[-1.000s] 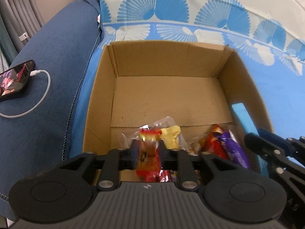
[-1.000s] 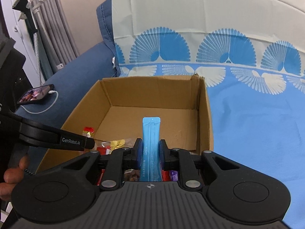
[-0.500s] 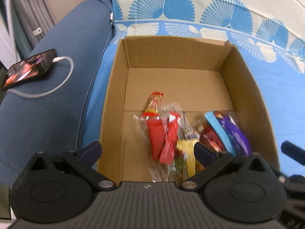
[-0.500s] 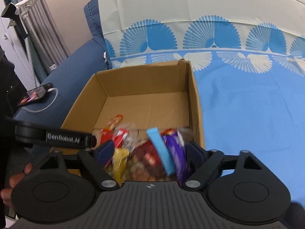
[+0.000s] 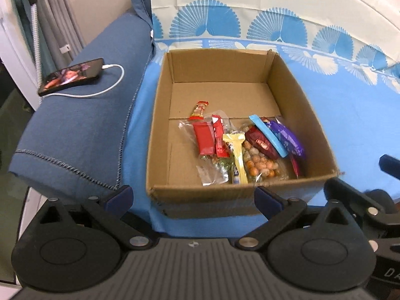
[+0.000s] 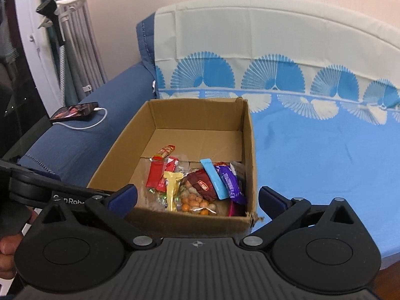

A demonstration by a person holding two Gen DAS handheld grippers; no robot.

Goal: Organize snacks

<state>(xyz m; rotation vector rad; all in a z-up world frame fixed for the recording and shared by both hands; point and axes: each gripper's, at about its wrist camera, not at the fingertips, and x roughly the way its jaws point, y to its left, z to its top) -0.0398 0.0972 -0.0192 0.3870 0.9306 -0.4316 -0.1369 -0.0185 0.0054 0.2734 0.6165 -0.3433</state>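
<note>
An open cardboard box (image 5: 160, 115) (image 6: 250, 135) sits on a blue patterned sheet. Snacks lie in its near half: a red packet (image 5: 203, 138) (image 6: 155, 173), a yellow bar (image 5: 237, 155) (image 6: 171, 187), a bag of orange nuts (image 5: 260, 163) (image 6: 195, 201), a dark red packet (image 5: 260, 143) (image 6: 202, 183), a light blue bar (image 5: 268, 135) (image 6: 213, 177) and a purple bar (image 5: 287, 137) (image 6: 230, 180). My left gripper (image 5: 193, 198) is open and empty, just before the box's near wall. My right gripper (image 6: 197, 197) is open and empty, held back above the near wall.
A phone (image 5: 71, 76) (image 6: 75, 111) with a white charging cable lies on the dark blue sofa arm left of the box. The blue sheet (image 6: 325, 155) stretches to the right. A curtain and a stand are at far left. The right gripper's body shows at the left view's right edge (image 5: 370, 207).
Both grippers opened and let go of their snacks: the red packet and the light blue bar now lie in the box. Both grippers have pulled back and up from the box.
</note>
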